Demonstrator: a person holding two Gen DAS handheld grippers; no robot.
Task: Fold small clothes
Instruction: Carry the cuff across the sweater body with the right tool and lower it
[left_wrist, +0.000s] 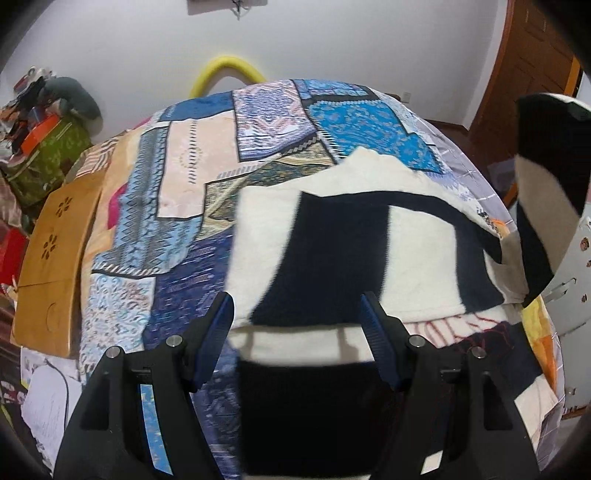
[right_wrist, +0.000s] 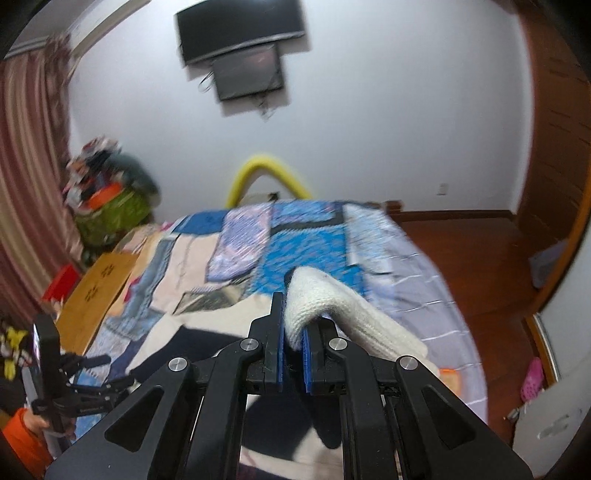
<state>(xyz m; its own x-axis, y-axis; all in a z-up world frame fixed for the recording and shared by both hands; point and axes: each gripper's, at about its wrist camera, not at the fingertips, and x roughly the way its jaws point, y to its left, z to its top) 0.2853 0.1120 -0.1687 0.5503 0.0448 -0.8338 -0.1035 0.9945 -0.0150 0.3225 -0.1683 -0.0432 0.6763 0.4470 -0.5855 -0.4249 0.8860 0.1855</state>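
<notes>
A cream and navy knitted sweater (left_wrist: 343, 251) lies spread on the patchwork bedspread (left_wrist: 177, 192). My left gripper (left_wrist: 295, 314) hovers just above its near part, open, with nothing between the blue pads. My right gripper (right_wrist: 294, 328) is shut on a cream ribbed edge of the sweater (right_wrist: 325, 299), which drapes over the right finger and hangs down to the right. In the left wrist view that lifted part of the sweater (left_wrist: 543, 184) hangs in the air at the far right. The right wrist view shows the left gripper (right_wrist: 92, 373) at the lower left, held by a hand in an orange sleeve (right_wrist: 22, 435).
A wooden board (left_wrist: 55, 258) lies at the bed's left edge, beside a green bag (left_wrist: 48, 158) piled with clutter. A yellow hoop (left_wrist: 225, 70) stands behind the bed. White furniture (left_wrist: 576, 280) and wooden floor (right_wrist: 480, 258) are on the right. Curtains (right_wrist: 26, 184) hang left.
</notes>
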